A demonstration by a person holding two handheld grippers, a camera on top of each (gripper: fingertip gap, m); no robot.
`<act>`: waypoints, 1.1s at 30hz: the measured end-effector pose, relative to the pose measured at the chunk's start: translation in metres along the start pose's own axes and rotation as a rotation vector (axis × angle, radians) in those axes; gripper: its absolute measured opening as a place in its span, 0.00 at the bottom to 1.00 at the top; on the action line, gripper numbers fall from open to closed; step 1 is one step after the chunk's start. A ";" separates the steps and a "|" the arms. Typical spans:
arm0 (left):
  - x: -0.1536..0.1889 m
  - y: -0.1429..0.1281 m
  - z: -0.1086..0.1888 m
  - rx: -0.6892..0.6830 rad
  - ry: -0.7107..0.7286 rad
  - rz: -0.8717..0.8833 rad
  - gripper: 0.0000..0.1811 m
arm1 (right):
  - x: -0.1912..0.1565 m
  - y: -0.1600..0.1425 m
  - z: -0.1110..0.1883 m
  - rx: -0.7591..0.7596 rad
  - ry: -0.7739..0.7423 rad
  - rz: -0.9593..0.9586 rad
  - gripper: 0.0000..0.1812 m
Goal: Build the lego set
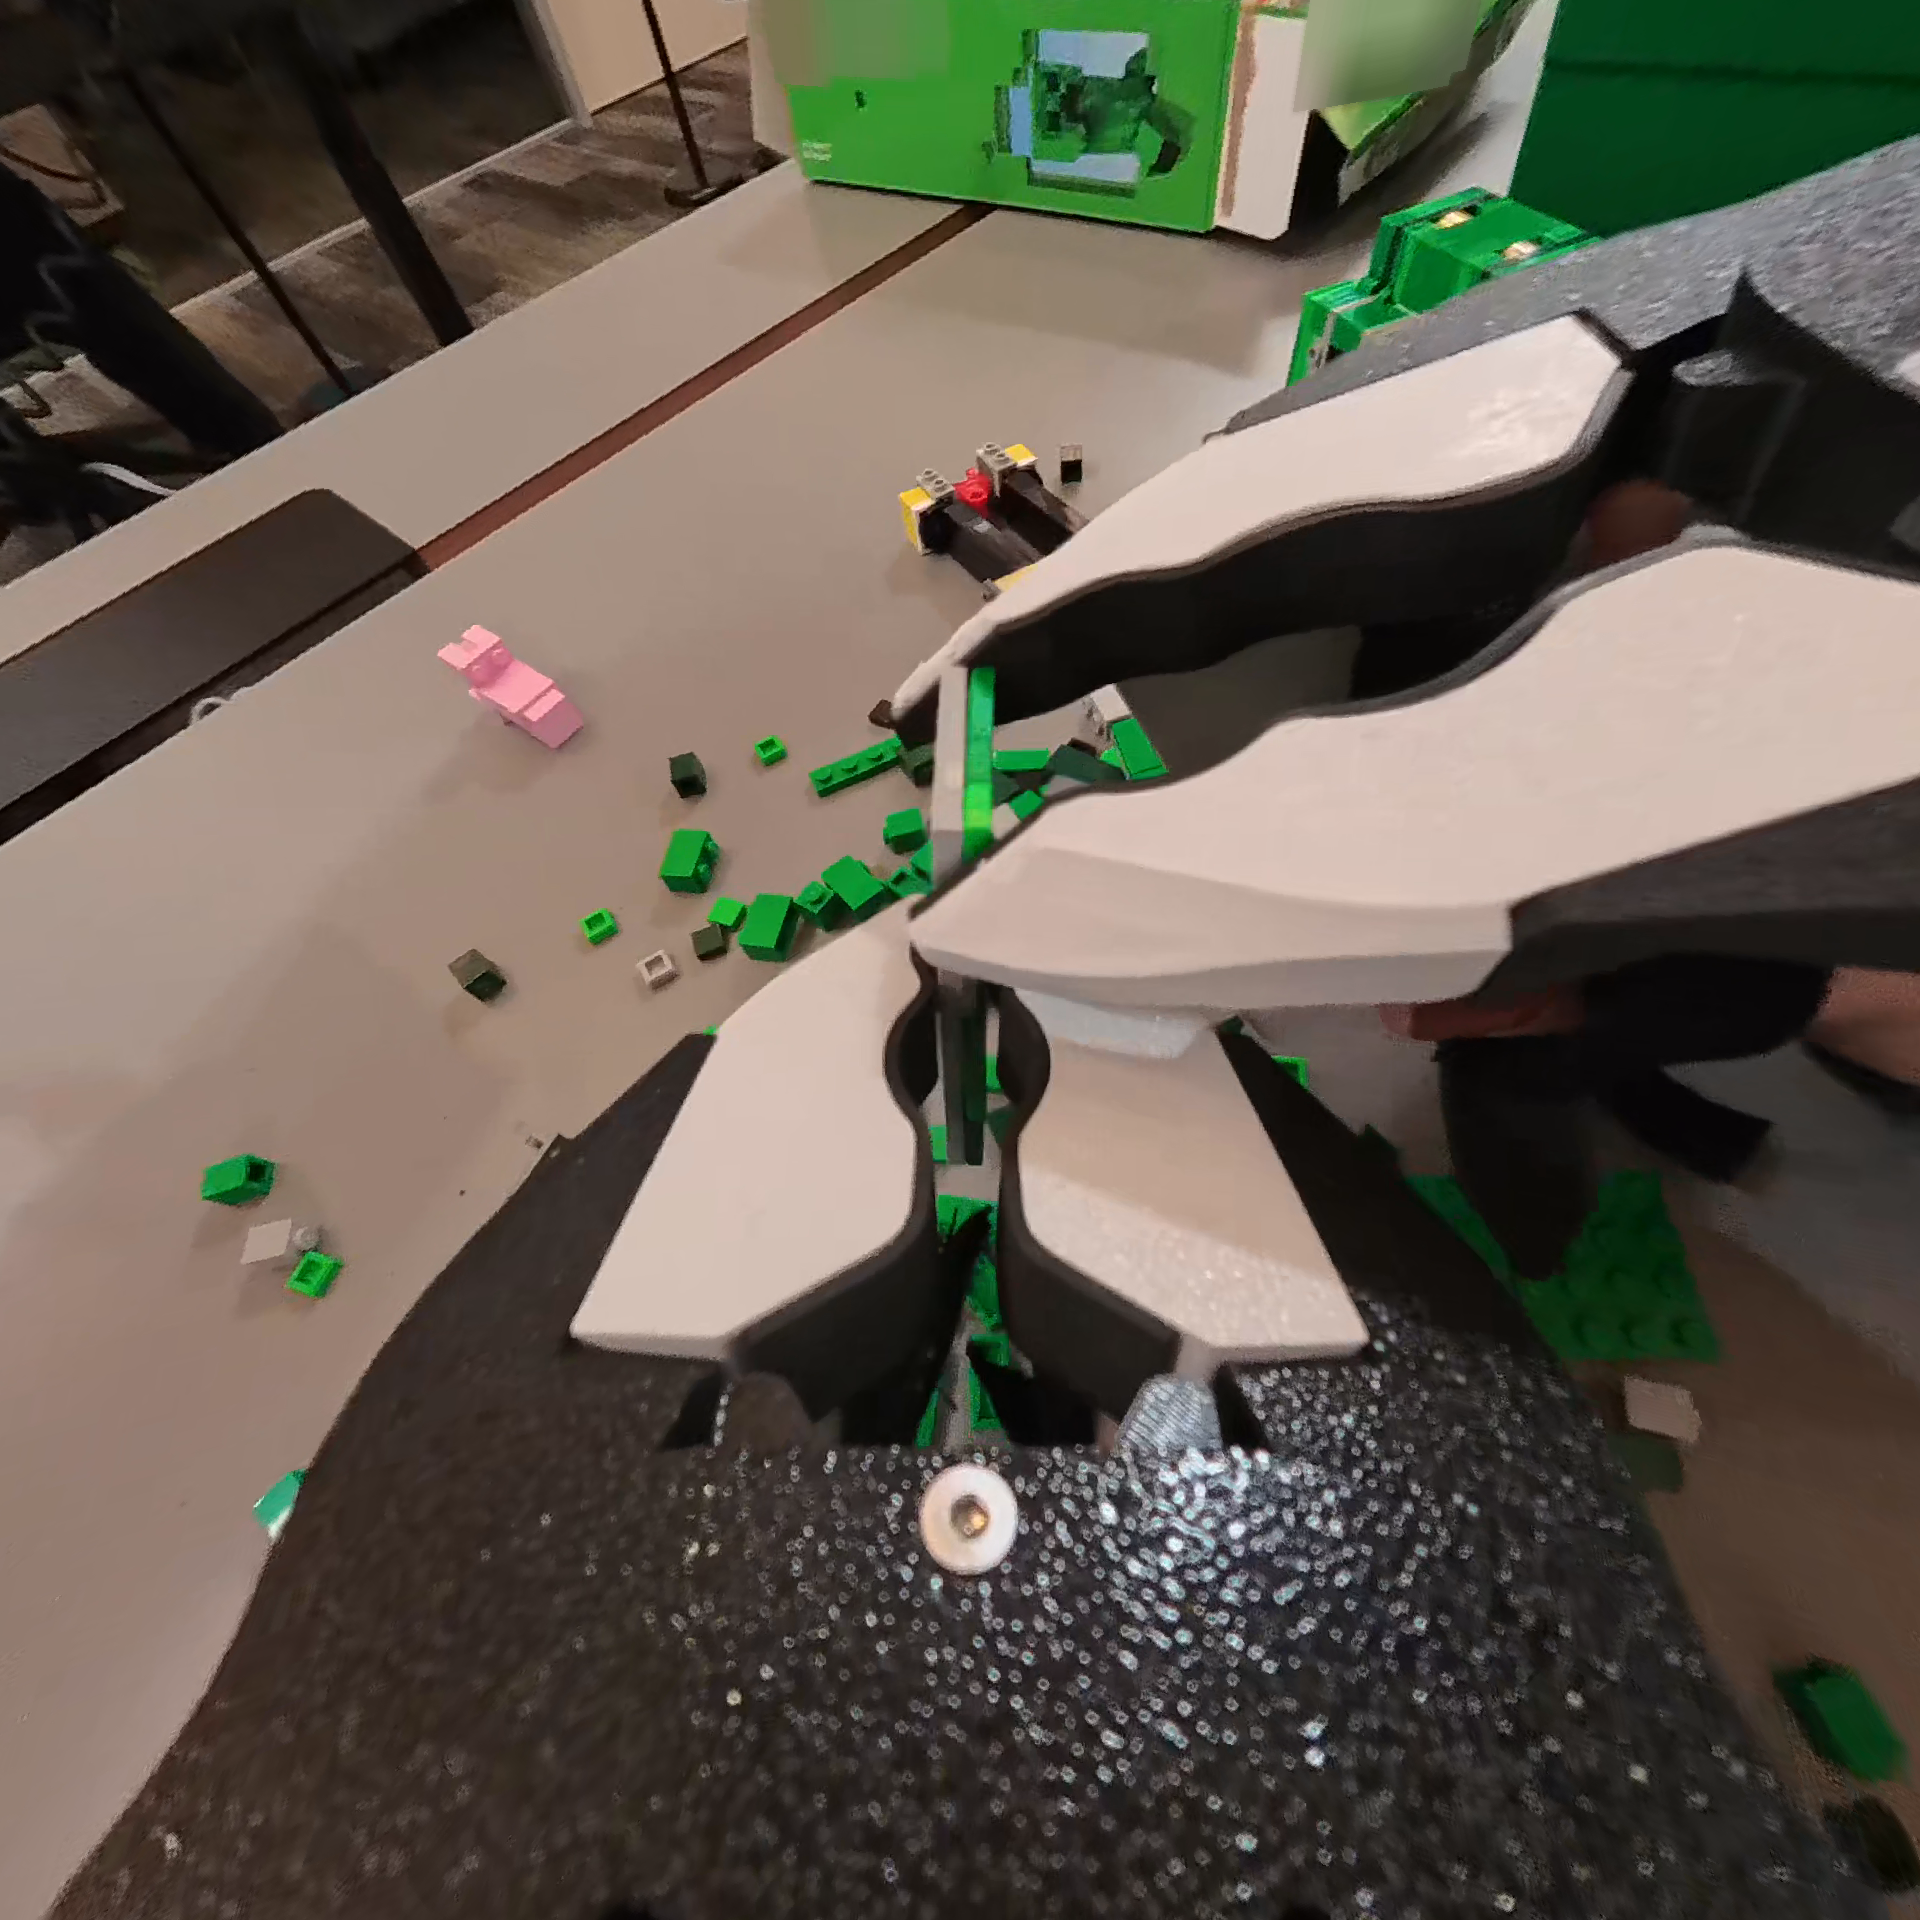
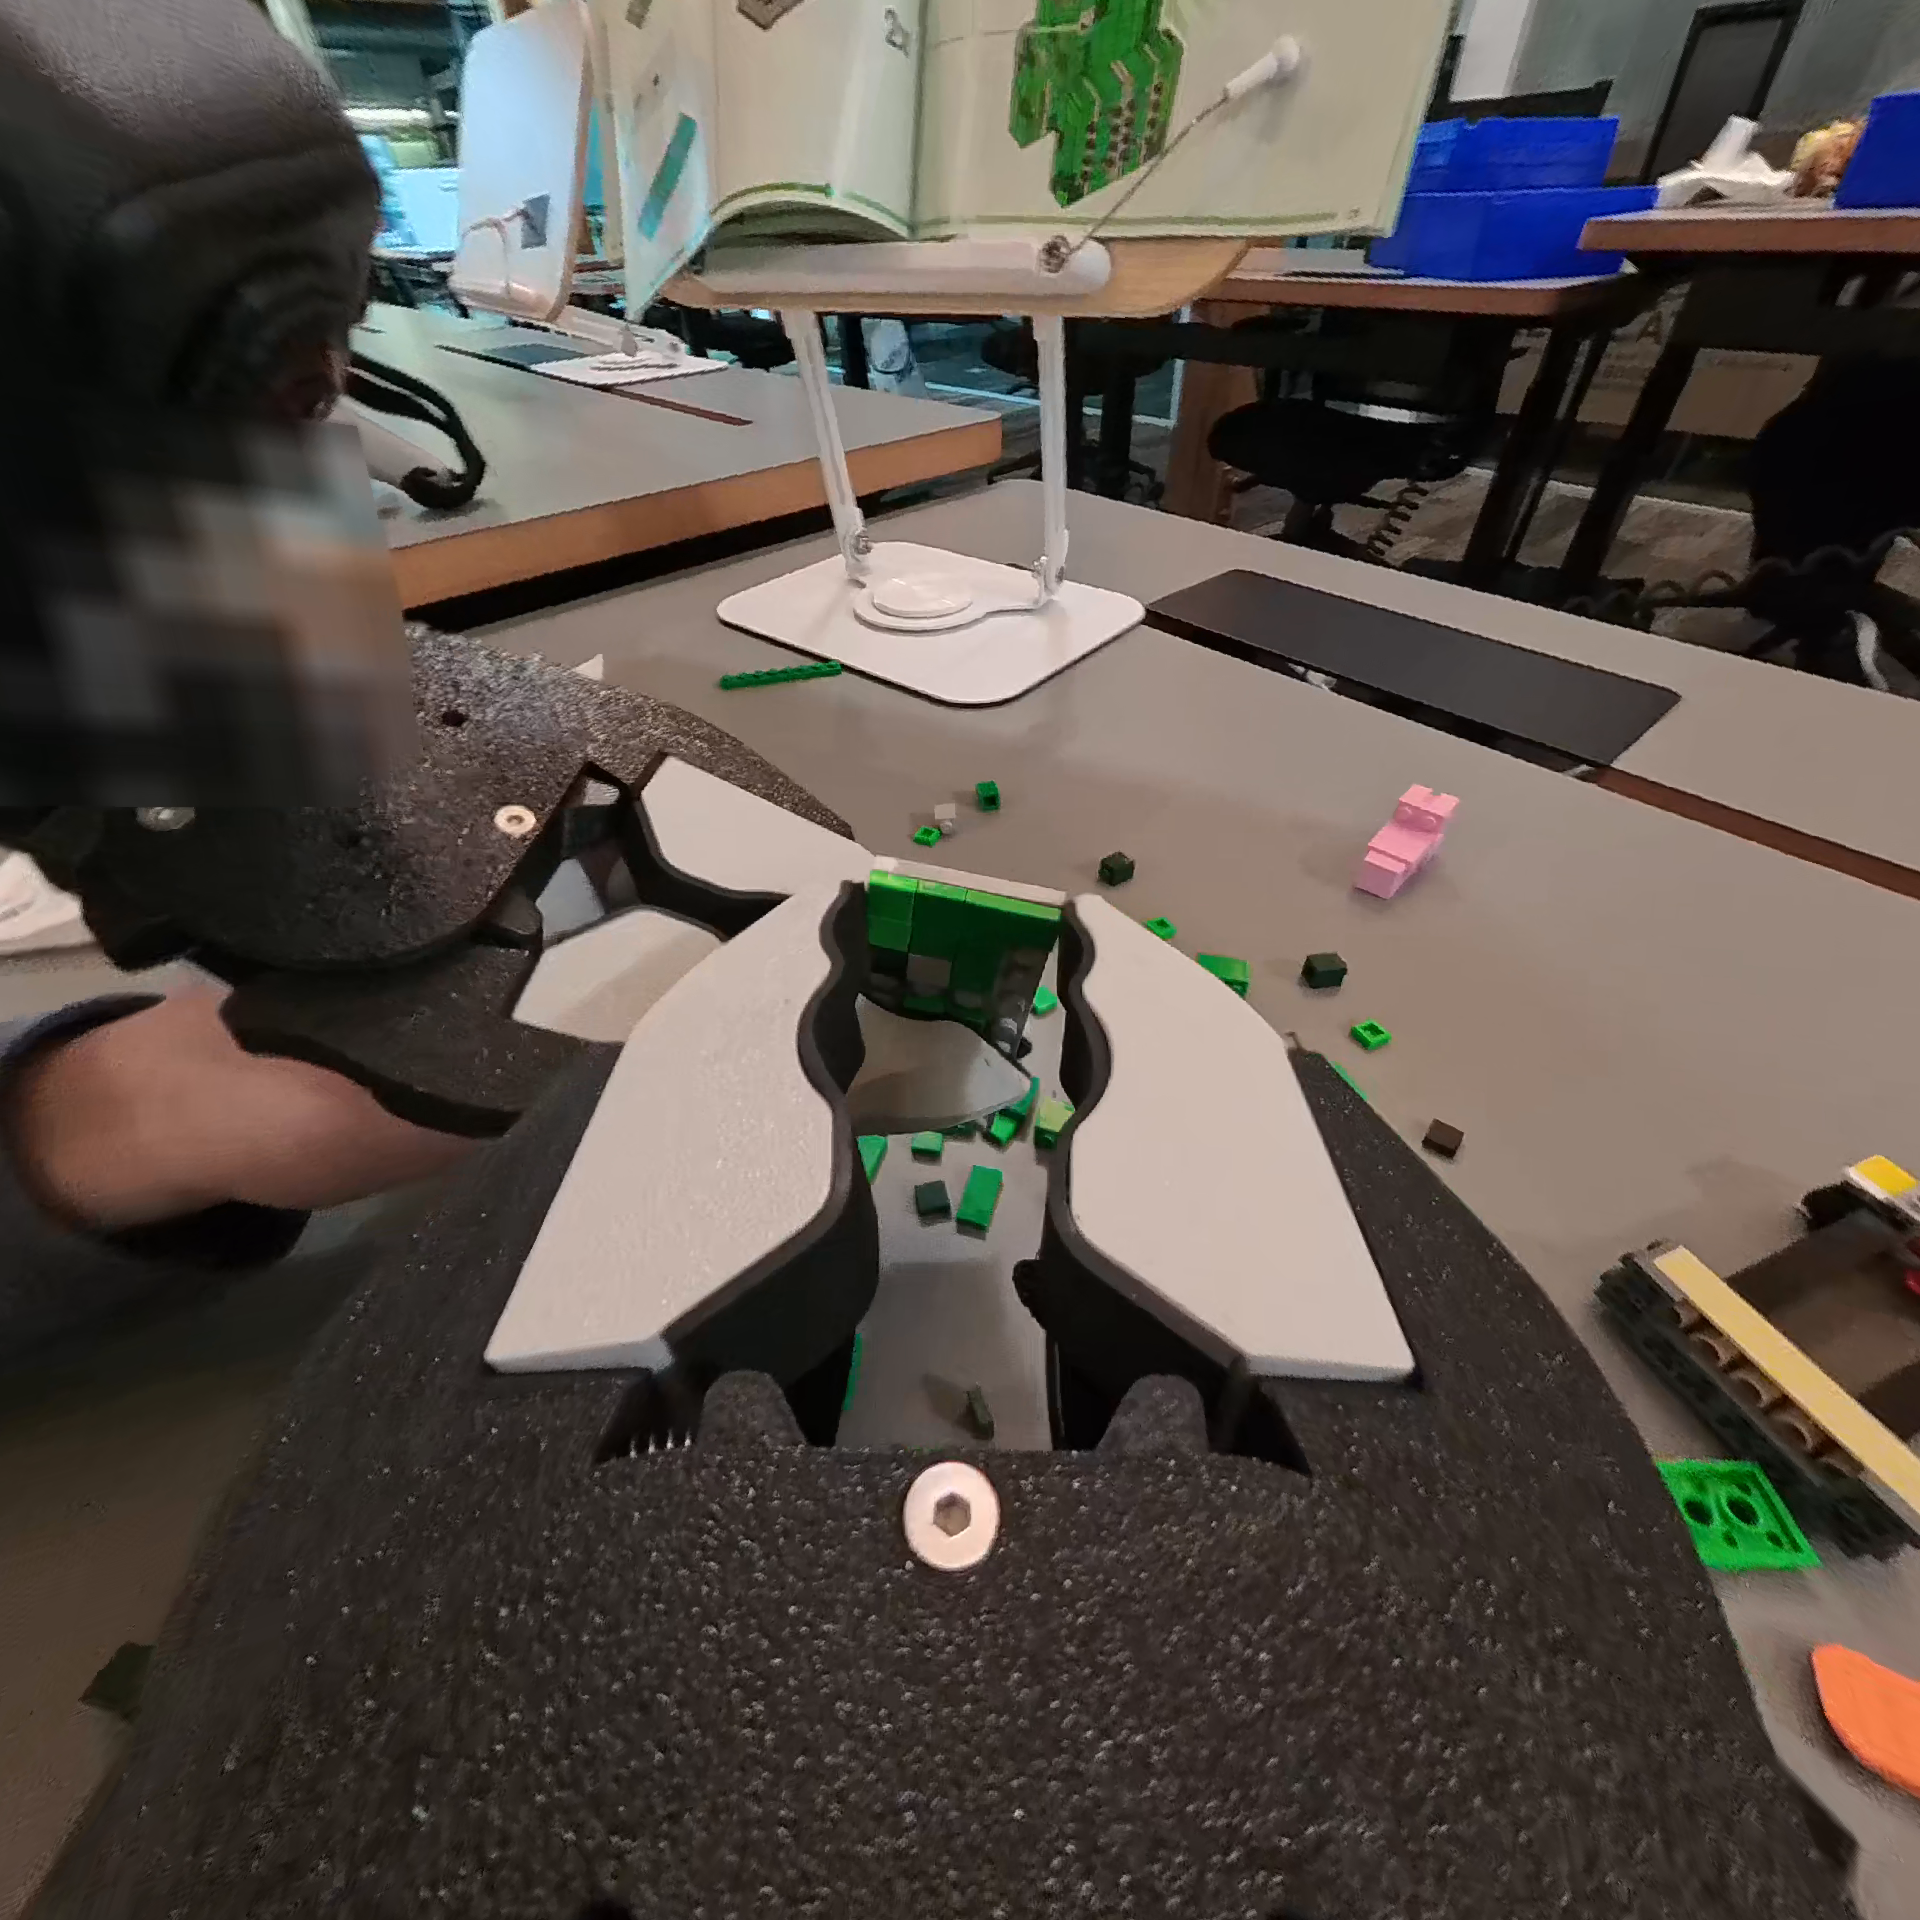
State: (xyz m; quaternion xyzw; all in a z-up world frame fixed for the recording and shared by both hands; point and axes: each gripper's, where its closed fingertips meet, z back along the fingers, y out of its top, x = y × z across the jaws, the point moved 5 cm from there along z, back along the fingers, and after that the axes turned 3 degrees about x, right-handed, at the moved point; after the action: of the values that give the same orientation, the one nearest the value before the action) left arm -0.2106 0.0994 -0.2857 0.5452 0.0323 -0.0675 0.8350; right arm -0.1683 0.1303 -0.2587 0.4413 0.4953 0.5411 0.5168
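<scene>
A flat panel of green tiles on a grey plate (image 2: 961, 935) is held in the air above the table by both grippers. My right gripper (image 2: 961, 914) is shut on it, one fingertip on each side edge. In the left wrist view the panel (image 1: 971, 769) shows edge-on. My left gripper (image 1: 961, 1023) is shut on its lower part, with the thin plates pinched between the fingers. The right gripper (image 1: 925, 805) comes in from the right and crosses over the left fingertips. The left gripper's fingers (image 2: 727, 831) show at the left of the right wrist view.
Loose green and dark bricks (image 1: 769, 925) lie under the grippers. Around them are a pink pig (image 1: 509, 686), a black and yellow build (image 1: 987, 520), a green baseplate (image 1: 1621, 1278) and a green box (image 1: 997, 104). A white stand (image 2: 935, 623) holds the instruction book. An orange tool (image 2: 1870, 1725) lies at the right. The left gripper's tips are roughly 4 centimeters from the right gripper's. The pink pig (image 1: 509, 686) is about 20 centimeters from both grippers' fingertips. The right camera catches it too, in the right wrist view (image 2: 1398, 836).
</scene>
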 end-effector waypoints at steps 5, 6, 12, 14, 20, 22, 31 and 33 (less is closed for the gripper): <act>-0.002 -0.001 0.007 -0.005 -0.046 -0.014 0.03 | 0.005 0.006 0.006 -0.007 0.103 0.097 0.23; -0.002 -0.002 0.008 -0.010 -0.063 -0.022 0.03 | 0.007 0.008 0.010 -0.014 0.113 0.130 0.24; 0.011 -0.002 0.021 -0.012 -0.316 -0.028 0.03 | 0.008 0.001 0.034 -0.152 0.229 0.451 0.23; 0.015 -0.003 0.025 -0.030 -0.398 0.022 0.03 | 0.010 -0.003 0.039 -0.193 0.177 0.639 0.21; 0.025 -0.010 0.023 -0.103 -0.614 0.272 0.03 | -0.008 -0.011 0.032 -0.237 0.083 1.013 0.18; 0.024 -0.014 0.021 -0.133 -0.616 0.324 0.03 | -0.010 -0.016 0.028 -0.257 0.056 1.090 0.18; 0.024 -0.017 0.020 -0.141 -0.690 0.484 0.03 | -0.007 -0.022 0.021 -0.298 -0.017 1.187 0.29; 0.025 -0.018 0.019 -0.155 -0.699 0.494 0.03 | -0.008 -0.025 0.021 -0.313 -0.010 1.212 0.30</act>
State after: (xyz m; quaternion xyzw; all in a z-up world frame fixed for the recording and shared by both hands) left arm -0.1884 0.0728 -0.2974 0.4167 -0.3789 -0.0437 0.8251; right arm -0.1442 0.1233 -0.2812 0.5655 0.0695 0.8022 0.1786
